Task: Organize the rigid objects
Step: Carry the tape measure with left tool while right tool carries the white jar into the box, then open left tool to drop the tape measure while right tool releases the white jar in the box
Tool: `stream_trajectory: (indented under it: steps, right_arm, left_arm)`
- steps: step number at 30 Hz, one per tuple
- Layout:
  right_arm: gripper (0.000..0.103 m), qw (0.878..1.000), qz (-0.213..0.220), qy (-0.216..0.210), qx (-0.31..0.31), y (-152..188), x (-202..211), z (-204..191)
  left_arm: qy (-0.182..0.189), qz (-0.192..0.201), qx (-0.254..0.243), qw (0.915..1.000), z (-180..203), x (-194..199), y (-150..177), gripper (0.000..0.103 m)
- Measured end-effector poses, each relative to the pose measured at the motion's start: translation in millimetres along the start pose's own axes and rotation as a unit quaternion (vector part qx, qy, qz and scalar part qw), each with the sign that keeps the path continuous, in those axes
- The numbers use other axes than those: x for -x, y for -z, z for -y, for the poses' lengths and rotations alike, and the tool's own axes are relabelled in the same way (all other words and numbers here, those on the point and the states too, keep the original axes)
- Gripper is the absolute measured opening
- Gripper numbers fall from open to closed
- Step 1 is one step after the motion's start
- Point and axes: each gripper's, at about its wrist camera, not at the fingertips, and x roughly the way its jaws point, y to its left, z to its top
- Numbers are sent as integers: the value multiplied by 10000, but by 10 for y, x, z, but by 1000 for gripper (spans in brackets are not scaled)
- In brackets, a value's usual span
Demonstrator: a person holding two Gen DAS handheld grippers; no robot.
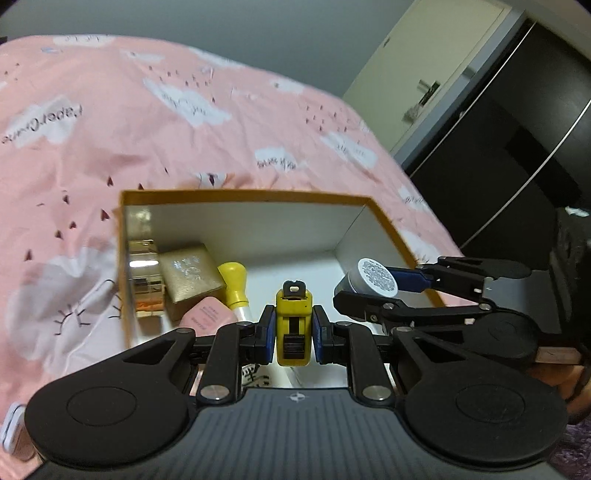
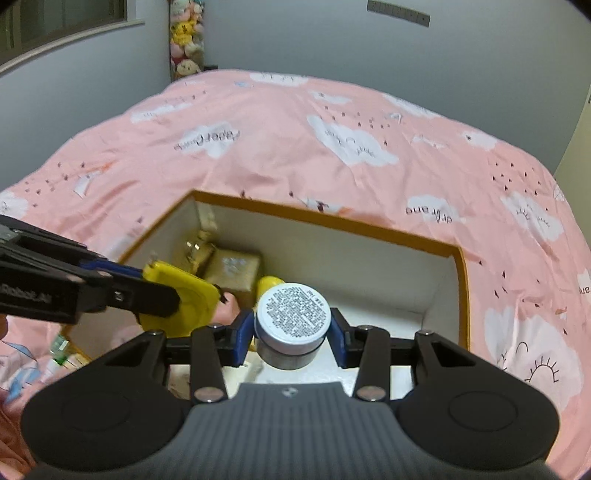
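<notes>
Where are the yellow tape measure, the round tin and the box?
yellow tape measure (image 1: 292, 328), left wrist view, its front face.
round tin (image 2: 293, 313), right wrist view, printed label.
box (image 1: 243, 195), left wrist view, far rim.

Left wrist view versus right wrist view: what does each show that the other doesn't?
Only the left wrist view shows the door, the dark wardrobe and the tape measure's narrow edge. Only the right wrist view shows the plush toys, the window and the measure's round yellow side. Both show the box, both tongs gripping, the labelled jar and the pink bedspread.
</notes>
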Motion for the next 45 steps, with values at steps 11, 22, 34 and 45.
stream_trajectory:
  steps: [11,22,34,45]
  right_arm:
    - [42,9948,-864,-30,544,-124,-596,252]
    - [42,9860,-1478,-10,771,-245,-1105,387]
    - [43,9833,-1643,70,779,-294,-1392,430]
    - [49,9816,-1688,151,880,-270,-1368,436]
  left_arm:
    - [-88,-728,92,9973,-51,-809,-291,21]
    - [-262,-1038,344,9937,-190,-1276,-495,21]
    - [-355,-995,379,9937,-255,-1276,-510,31]
    - [-718,-1018,90,9922,-198,-1027,-551,22]
